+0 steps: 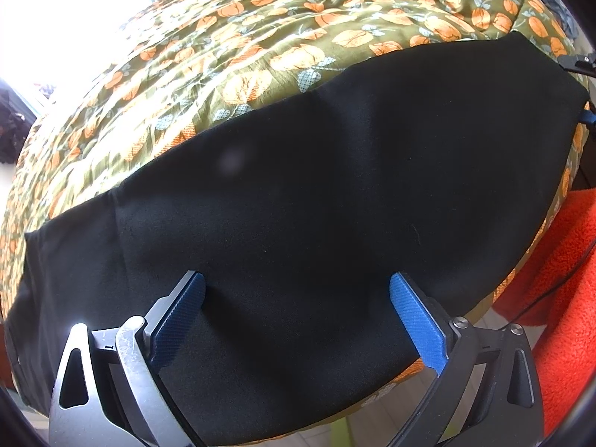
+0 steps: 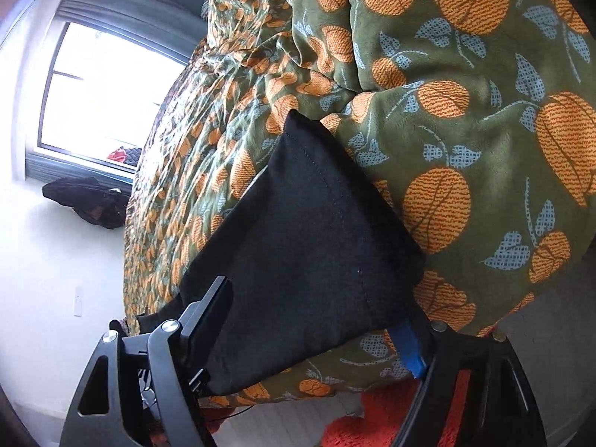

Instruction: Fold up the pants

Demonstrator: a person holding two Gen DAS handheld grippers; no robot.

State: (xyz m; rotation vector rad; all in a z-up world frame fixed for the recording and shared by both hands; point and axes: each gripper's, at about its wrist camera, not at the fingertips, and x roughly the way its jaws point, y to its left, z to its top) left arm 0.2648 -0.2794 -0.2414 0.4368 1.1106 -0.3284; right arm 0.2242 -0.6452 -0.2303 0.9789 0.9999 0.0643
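From the left wrist, the black pants (image 1: 316, 193) are seen laid flat across a floral quilt (image 1: 231, 48). The left gripper (image 1: 298, 290) is held over their near edge, jaws apart, clamped on nothing.

From the right wrist, one end of the pants (image 2: 313, 246) is framed by the right gripper (image 2: 320, 320); its jaws are spread wide and no pressing is seen.

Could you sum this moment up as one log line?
black pants flat on floral quilt | left hand-held gripper open | right hand-held gripper open
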